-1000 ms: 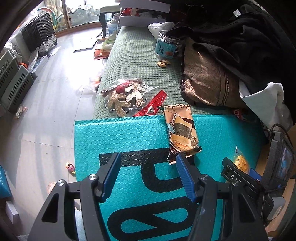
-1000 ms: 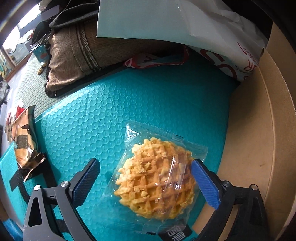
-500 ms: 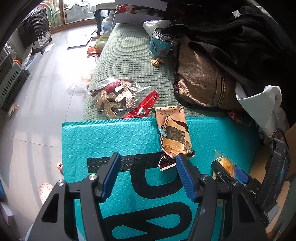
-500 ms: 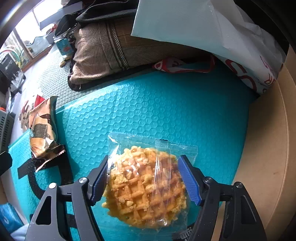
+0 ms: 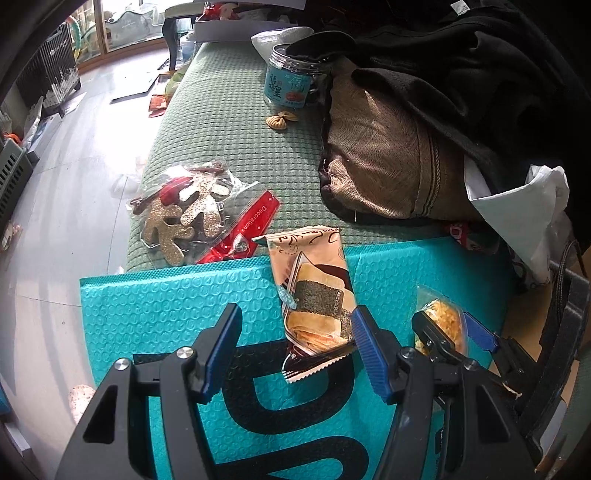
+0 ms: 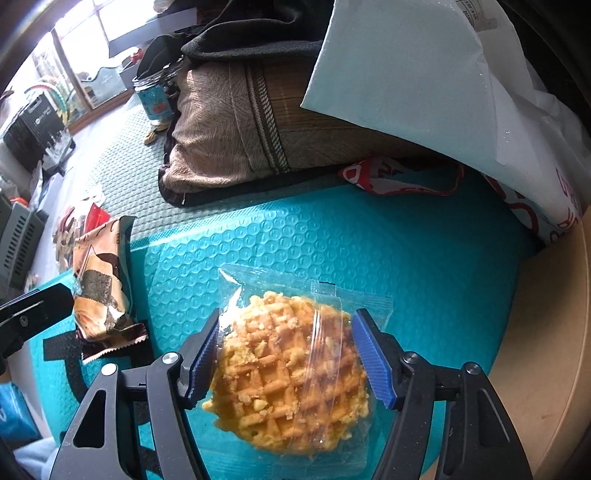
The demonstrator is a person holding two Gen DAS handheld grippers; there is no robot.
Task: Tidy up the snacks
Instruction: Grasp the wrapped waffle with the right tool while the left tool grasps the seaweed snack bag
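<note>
Ahead of me a green quilted sofa (image 5: 236,122) runs toward bright windows (image 5: 122,22); daylight washes the pale grey floor (image 5: 62,177). Dark crates (image 5: 48,66) line the wall to my left.

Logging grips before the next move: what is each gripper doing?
Left gripper: open, holding nothing.
Right gripper: jaws just closed onto the wrapped waffle.

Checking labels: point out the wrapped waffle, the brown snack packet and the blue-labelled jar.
wrapped waffle (image 6: 291,376), right wrist view, waffle's middle.
brown snack packet (image 5: 314,291), left wrist view, printed front.
blue-labelled jar (image 5: 287,86), left wrist view, label.
</note>
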